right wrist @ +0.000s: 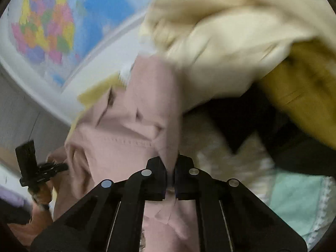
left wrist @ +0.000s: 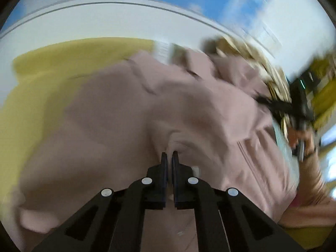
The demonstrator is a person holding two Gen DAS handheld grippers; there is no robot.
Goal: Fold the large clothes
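Observation:
A large dusty-pink garment (left wrist: 168, 105) lies rumpled over a yellow surface (left wrist: 42, 73). My left gripper (left wrist: 169, 156) is shut, and the pink cloth puckers into folds right at its fingertips, pinched between them. My right gripper (right wrist: 170, 161) is shut on another part of the pink garment (right wrist: 130, 130), with a flap of cloth running up out of its jaws. In the left wrist view the right gripper (left wrist: 294, 107) shows blurred at the right, held by a hand. The right wrist view has the left gripper (right wrist: 42, 172) at the lower left.
A heap of other clothes lies at the right: a cream garment (right wrist: 220, 31), a mustard one (right wrist: 304, 88), a black one (right wrist: 262, 121) and a mint cloth (right wrist: 298, 199). A coloured map (right wrist: 46, 31) hangs on the wall behind. A person's forearm (left wrist: 315, 178) is at the right.

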